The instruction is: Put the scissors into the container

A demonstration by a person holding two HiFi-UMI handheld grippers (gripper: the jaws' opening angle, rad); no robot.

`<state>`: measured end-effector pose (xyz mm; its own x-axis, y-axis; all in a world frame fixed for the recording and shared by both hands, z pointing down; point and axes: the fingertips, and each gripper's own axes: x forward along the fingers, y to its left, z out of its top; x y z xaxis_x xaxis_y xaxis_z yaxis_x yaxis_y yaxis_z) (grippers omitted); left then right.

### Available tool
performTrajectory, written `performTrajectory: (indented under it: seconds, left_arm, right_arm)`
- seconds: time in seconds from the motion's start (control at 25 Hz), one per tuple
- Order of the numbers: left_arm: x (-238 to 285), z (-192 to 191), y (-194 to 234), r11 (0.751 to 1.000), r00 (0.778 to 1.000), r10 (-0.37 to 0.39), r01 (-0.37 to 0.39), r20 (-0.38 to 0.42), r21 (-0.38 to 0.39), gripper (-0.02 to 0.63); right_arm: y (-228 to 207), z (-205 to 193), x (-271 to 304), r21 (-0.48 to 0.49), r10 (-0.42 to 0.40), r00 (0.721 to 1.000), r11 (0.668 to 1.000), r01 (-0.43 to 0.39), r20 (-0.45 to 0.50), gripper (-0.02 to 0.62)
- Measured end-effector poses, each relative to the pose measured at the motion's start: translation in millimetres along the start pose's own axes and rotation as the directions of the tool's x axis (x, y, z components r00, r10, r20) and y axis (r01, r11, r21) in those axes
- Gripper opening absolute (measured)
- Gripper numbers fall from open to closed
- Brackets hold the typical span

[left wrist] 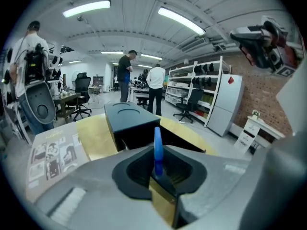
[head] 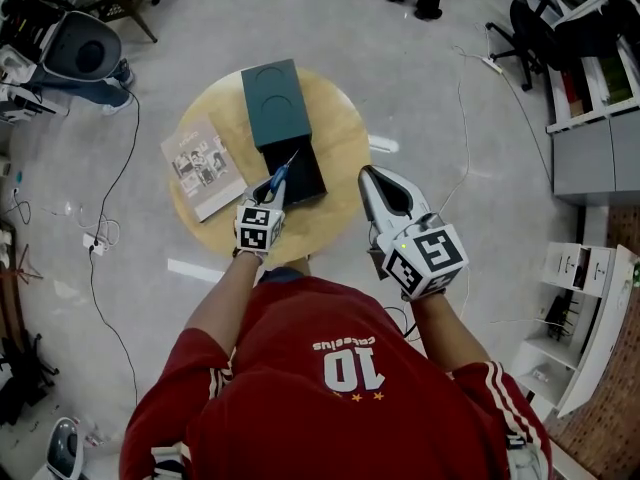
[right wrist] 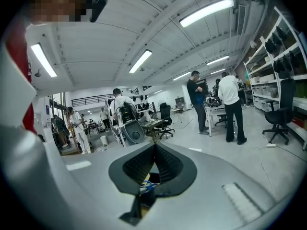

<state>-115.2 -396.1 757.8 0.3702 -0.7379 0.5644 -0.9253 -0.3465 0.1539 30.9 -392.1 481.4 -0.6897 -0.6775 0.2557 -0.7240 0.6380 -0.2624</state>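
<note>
**A:** Start at the left. What is beside the container?

**B:** A booklet (head: 203,166) lies flat on the round table (head: 335,118), to the left of the container and not touching the scissors. It plays no part in the next move.

**A:** And the left gripper?

**B:** The left gripper (head: 272,190) is over the near edge of the table. Its jaws are partly closed and clamped on the scissors (head: 283,171), with the blue part standing out between them. In the head view the scissors' long axis runs from near-left to far-right, and the free end slants away from the person.

**A:** Where is the container from there?

**B:** The container (head: 272,98) is directly on the far side of the gripper. Its dark open end faces the person and its closed green top lies farther away. The scissors' tip looks to be at or just over the near rim of that open end. I'd say the next move needs only a short push forward and down along the scissors' own line.

**A:** And on the right?

**B:** The right gripper (head: 370,178) hangs past the table's right edge, farther from the opening than the left one. Its jaws are closed together with nothing between them.
</note>
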Motion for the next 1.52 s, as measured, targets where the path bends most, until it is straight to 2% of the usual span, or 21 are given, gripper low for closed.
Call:
performTrajectory:
  seconds: [0.08,0.16,0.28,0.52,0.76,0.92,1.16,1.36,1.52]
  left_arm:
    - [5,-2,-2,0.999,0.999,0.01,-0.009,-0.034,0.031,0.055]
    - [7,-1,-6,1.0,0.999,-0.004,0.005,-0.04,0.03,0.065]
    - [5,4,-18,0.998,0.998,-0.054,0.054,-0.023,0.017,0.118]
    - [-4,16,-30,0.997,0.996,-0.081,0.081,0.031,-0.014,0.123]
    - [-26,45,-35,0.997,0.99,-0.067,0.07,0.12,-0.017,0.123]
    - [-43,54,-37,0.998,0.987,-0.05,0.054,0.152,-0.019,0.123]
    - [-86,61,-40,0.998,0.979,0.016,-0.002,0.203,-0.07,0.123]
    - [-127,79,-56,0.996,0.961,0.051,-0.03,0.271,-0.081,0.122]
    - [-165,96,-80,0.996,0.936,0.064,-0.036,0.346,-0.086,0.112]
  right_arm:
    - [0,-1,-2,0.004,0.0,1.0,1.0,0.0,-0.003,-0.011]
    - [1,-3,-3,0.006,0.002,1.0,1.0,-0.002,-0.006,-0.011]
    - [2,-5,-6,0.015,0.005,1.0,1.0,-0.005,-0.005,-0.011]
    - [6,-3,-9,0.011,0.012,1.0,1.0,-0.012,0.008,-0.011]
    - [14,1,-20,0.003,0.024,0.999,1.0,-0.024,0.033,-0.011]
    - [24,6,-34,-0.006,0.039,0.998,0.999,-0.038,0.057,-0.011]
    - [47,10,-60,-0.042,0.075,0.993,0.997,-0.071,0.09,-0.012]
    - [65,14,-85,-0.073,0.107,0.986,0.993,-0.098,0.125,-0.012]
    - [74,15,-115,-0.089,0.119,0.981,0.99,-0.106,0.154,-0.012]
